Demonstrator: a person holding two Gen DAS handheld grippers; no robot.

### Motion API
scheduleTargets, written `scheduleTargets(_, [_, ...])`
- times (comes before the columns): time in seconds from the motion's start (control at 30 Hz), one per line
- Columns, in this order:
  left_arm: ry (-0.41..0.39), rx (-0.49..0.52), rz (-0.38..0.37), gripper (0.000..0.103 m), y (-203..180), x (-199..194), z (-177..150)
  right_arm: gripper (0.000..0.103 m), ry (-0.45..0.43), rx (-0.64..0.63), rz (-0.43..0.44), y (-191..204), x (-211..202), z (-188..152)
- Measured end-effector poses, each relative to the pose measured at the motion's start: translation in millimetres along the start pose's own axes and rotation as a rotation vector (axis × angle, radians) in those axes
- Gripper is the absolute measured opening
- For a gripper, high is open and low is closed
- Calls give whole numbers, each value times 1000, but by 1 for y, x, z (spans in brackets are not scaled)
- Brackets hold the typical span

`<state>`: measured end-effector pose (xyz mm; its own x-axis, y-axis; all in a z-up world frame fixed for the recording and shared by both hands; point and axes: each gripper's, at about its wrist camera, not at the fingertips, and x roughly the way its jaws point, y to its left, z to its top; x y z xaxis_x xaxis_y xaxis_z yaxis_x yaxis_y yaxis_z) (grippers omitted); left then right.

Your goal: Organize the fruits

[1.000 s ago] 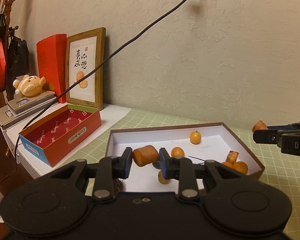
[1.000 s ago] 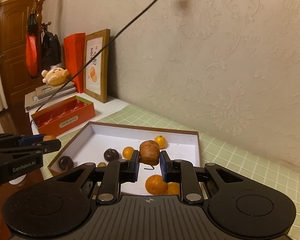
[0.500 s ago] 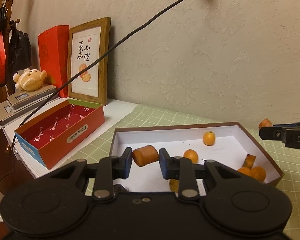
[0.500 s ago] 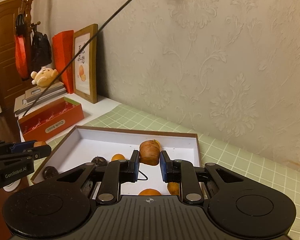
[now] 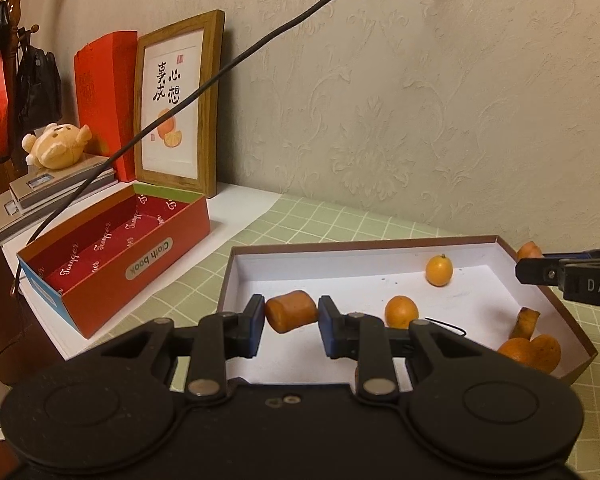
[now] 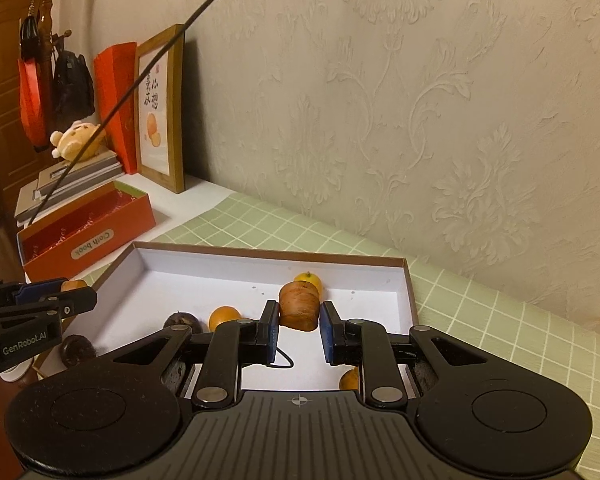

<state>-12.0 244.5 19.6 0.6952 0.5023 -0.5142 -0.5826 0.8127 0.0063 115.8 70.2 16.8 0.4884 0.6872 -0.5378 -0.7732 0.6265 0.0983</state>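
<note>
A shallow white tray with a brown rim (image 5: 360, 242) (image 6: 268, 250) lies on the green checked mat. My left gripper (image 5: 291, 312) is shut on a stubby orange-brown chunk (image 5: 290, 315) above the tray's near left part. My right gripper (image 6: 299, 316) is shut on a similar ridged chunk (image 6: 299, 304) over the tray's far middle. Inside lie a small kumquat (image 5: 439, 270), a round orange (image 5: 401, 311) (image 6: 224, 317), two oranges (image 5: 532, 352) beside another chunk (image 5: 524, 322), and two dark fruits (image 6: 182, 322). Each gripper shows at the edge of the other's view.
An open red box marked "Cloth book" (image 5: 112, 264) (image 6: 88, 236) stands left of the tray. Behind it a framed picture (image 5: 178, 104) leans on the wall, beside a red packet, a plush toy (image 5: 56, 148) and stacked books. A black cable (image 5: 260, 40) hangs across.
Both grippers have moved forward over the tray toward the wall and sunk a little, each still shut on its chunk. The red box and frame look nearer.
</note>
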Motion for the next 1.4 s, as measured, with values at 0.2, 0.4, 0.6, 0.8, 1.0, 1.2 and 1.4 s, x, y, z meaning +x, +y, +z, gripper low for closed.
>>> scheduleTargets(0.2, [2, -7, 1, 18, 1, 4, 0, 22, 3, 5, -1, -2, 7, 1])
scheduleTargets(0.4, [3, -16, 3, 18, 1, 7, 1, 22, 5, 3, 0, -1, 10, 1])
scheduleTargets(0.6, [-9, -22, 7, 23, 1, 7, 0, 22, -1, 3, -3, -1, 12, 1])
scheduleTargets(0.8, [-78, -28, 60, 92, 3, 0, -1, 103, -96, -21, -79, 2, 6, -5])
scheduleTargets(1.0, [-67, -44, 58, 92, 10, 0, -2, 103, -101, 5, -79, -3, 8, -2])
scheduleTargets(1.2, [-70, -53, 56, 92, 12, -1, -2, 103, -92, 5, -70, -3, 7, -3])
scheduleTargets(1.4, [-71, -53, 50, 92, 13, -1, -3, 103, -87, 4, -66, -2, 7, -3])
